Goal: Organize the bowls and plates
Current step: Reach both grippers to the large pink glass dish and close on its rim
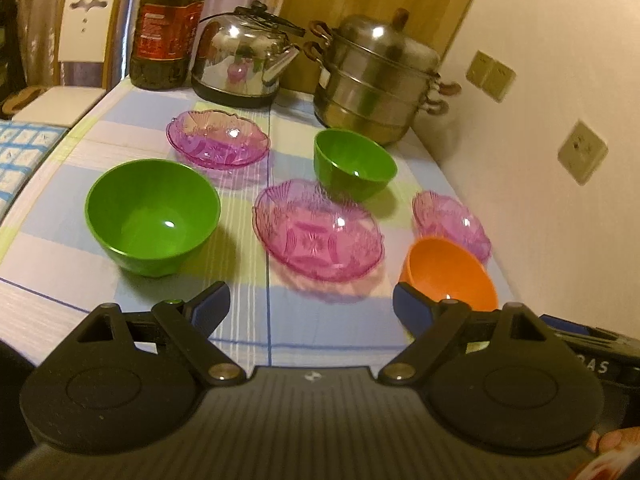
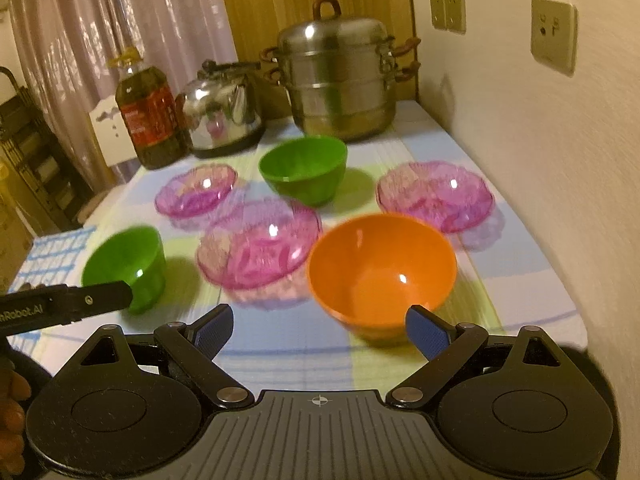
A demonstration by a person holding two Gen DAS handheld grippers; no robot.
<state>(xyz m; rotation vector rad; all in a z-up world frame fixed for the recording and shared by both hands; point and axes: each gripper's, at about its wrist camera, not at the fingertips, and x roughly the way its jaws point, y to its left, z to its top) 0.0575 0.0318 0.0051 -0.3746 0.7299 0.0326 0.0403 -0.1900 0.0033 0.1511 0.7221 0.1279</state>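
Checked cloth (image 1: pixel 248 320) covered the table. On it: two green bowls (image 1: pixel 152 220), an orange bowl (image 2: pixel 382 270), three pink dishes (image 1: pixel 320 236); bottle (image 1: pixel 168 28), kettle (image 1: pixel 244 60), steamer (image 1: pixel 376 76) along far edge.

Warm, dim indoor light is glinting off the steamer pot (image 2: pixel 340 76) (fisheye bending edges); bowls are perhaps motion-blurred.

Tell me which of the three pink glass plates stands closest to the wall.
The pink plate behind the orange bowl, at the table's wall side. The other two pink plates lie further left, toward the two green bowls.
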